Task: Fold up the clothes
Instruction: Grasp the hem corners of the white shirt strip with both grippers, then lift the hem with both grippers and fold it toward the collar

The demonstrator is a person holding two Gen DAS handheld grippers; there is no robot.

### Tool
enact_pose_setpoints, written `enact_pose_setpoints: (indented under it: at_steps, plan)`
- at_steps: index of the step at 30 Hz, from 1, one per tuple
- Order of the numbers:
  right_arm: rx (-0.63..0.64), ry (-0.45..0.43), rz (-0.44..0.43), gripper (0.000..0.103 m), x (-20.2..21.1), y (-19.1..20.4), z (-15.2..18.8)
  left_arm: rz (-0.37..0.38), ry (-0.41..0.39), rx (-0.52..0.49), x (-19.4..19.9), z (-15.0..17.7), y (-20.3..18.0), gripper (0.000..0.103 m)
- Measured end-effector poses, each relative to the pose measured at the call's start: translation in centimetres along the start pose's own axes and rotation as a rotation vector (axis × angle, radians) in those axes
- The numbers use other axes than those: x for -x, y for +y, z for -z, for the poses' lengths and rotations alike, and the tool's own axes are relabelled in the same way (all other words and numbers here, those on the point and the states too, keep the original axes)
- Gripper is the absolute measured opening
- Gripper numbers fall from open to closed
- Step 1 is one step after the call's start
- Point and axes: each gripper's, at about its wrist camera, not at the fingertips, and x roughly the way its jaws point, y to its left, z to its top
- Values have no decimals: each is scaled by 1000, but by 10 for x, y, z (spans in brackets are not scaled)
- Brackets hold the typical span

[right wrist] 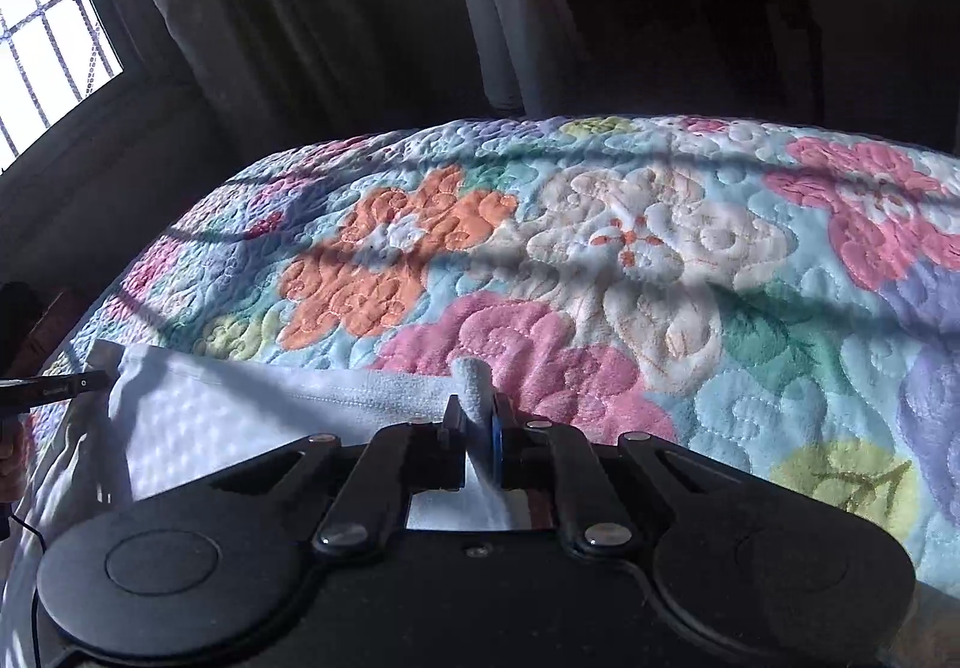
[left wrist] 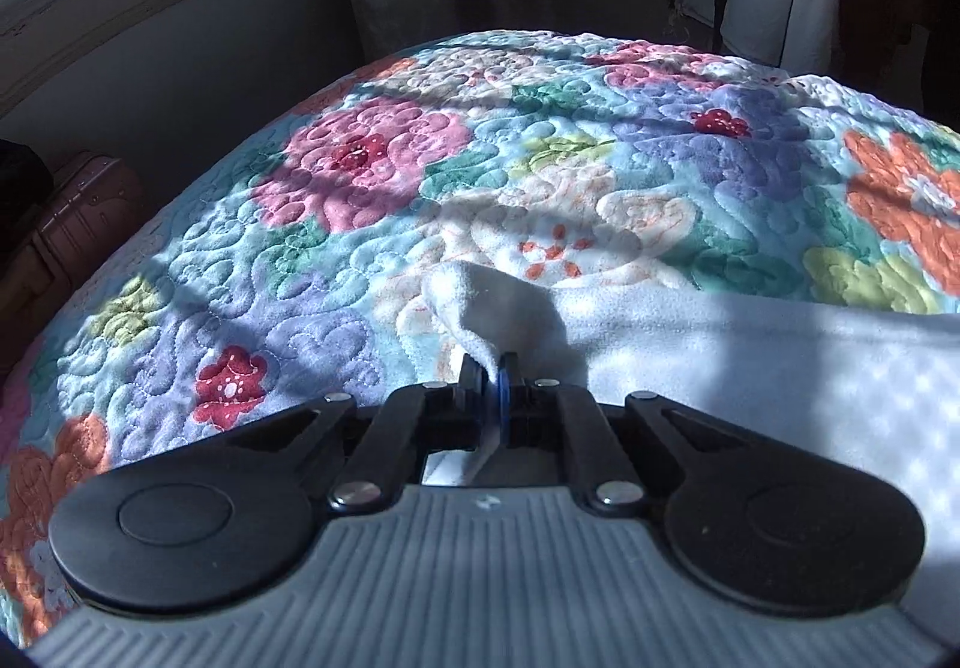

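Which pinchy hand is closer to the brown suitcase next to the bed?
Left. The brown suitcase sits off the bed's left side, visible beside the left gripper, which pinches the white cloth. The right gripper holds the cloth's other end, farther right.

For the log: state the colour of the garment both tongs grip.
White garment, clearest in the right wrist view.

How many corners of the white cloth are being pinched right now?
2: the left gripper pinches one corner of the white cloth, the right gripper another. Other corners are hidden.
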Motion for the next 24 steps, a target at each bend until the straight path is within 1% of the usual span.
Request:
enact_pose_setpoints:
  at_steps: [3,4,8,11,13,14,16,18,20,23,24]
  plan:
    - [11,-13,-38,9,25,15,-1,12,-42,31,43,-1,9,4]
    - [13,-10,-63,9,38,23,-2,19,-55,39,59,-2,13,4]
    - [50,-15,-170,9,86,54,-5,32,-119,106,148,-2,43,5]
    - [111,-28,-227,9,124,80,-6,-3,-145,116,210,10,66,5]
    - [140,-48,-273,9,155,97,-5,-35,-158,108,244,21,77,5]
    - [135,-46,-296,9,166,101,-4,-39,-160,123,258,27,82,5]
    - [111,-14,-355,9,196,113,2,-30,-157,173,281,37,94,5]
    - [114,32,-379,9,219,122,9,-22,-147,206,302,52,105,5]
    - [117,117,-432,9,245,133,23,-24,-134,234,320,70,115,6]
    - [72,239,-513,9,268,134,59,-19,-98,270,334,104,135,6]
    - [63,255,-524,9,274,135,70,-10,-95,288,339,116,141,6]
